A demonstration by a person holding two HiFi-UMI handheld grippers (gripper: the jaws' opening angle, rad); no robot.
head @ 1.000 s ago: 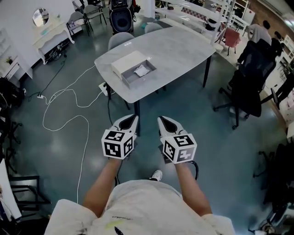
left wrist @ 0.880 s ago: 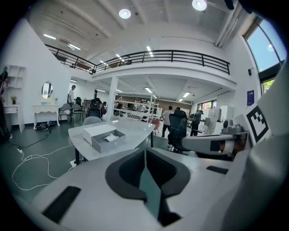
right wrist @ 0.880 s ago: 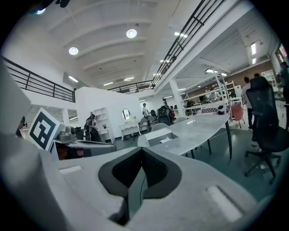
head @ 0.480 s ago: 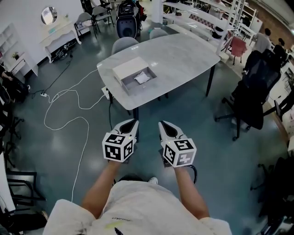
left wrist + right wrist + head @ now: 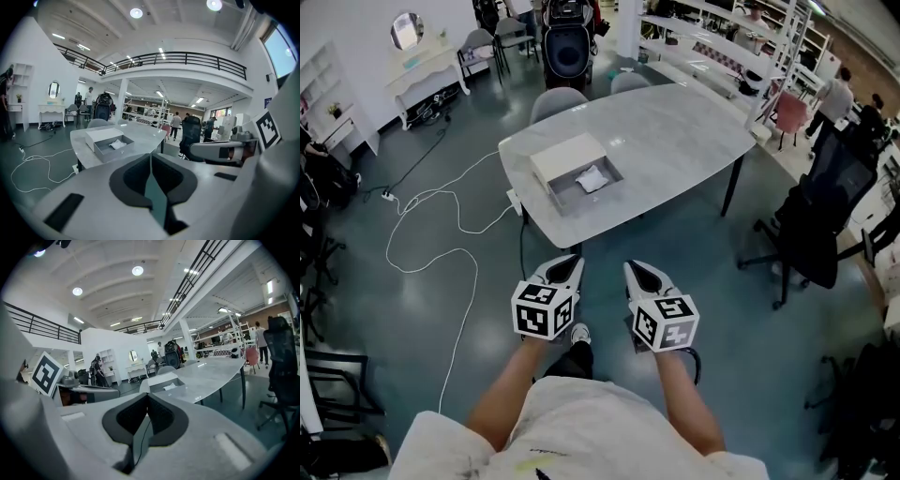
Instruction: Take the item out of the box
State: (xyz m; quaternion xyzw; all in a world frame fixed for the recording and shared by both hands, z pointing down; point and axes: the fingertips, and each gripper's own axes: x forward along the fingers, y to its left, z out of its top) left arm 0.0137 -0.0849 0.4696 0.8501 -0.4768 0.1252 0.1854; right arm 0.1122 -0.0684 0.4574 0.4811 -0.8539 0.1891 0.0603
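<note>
We held the left gripper [image 5: 570,262] and the right gripper [image 5: 632,269] side by side above the dark teal floor [image 5: 441,309], each with its jaws pressed fully together and gripping nothing. Ahead of us, well apart from both grippers, stood the pale grey stone-look table with rounded corners [image 5: 675,122]. Near its closer end sat the open grey cardboard box [image 5: 567,192], a flat white cover [image 5: 564,155] against its far side, and the small crumpled white item [image 5: 592,178] lay inside the box.
</note>
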